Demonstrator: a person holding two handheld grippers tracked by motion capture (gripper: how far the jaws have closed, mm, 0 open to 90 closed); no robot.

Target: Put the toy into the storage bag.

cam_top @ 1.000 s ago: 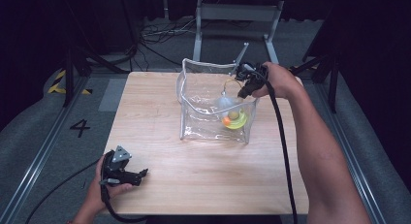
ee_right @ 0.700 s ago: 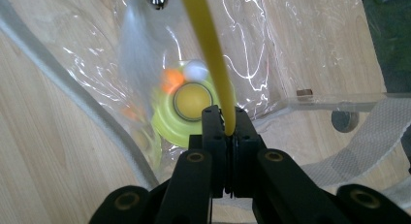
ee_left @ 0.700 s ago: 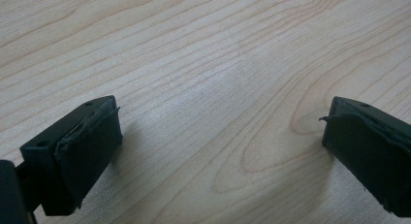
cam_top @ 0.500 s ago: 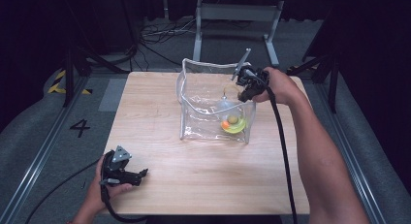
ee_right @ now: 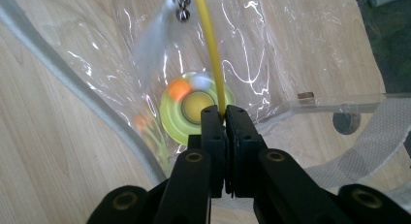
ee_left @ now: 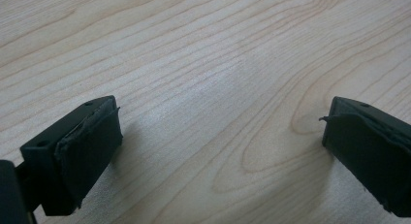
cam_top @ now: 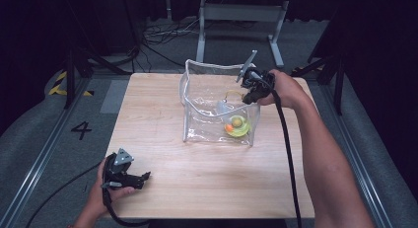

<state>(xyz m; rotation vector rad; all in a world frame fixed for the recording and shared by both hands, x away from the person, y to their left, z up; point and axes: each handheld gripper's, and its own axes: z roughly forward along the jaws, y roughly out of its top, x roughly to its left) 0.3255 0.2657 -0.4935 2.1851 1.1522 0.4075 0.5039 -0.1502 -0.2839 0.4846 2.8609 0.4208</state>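
The right gripper (ee_right: 224,112) has its black jaws pressed together on a thin yellow rod (ee_right: 208,44), smooth and straight, rising just ahead of the tips; beyond hangs a blurred white feather (ee_right: 152,40) with small metal beads; below sits a round yellow-green toy (ee_right: 196,112) inside the glossy clear plastic bag (cam_top: 217,109); the left gripper (ee_left: 220,136) rests with matte padded jaws wide apart, nothing between them, over the grained wooden table (ee_left: 203,49).
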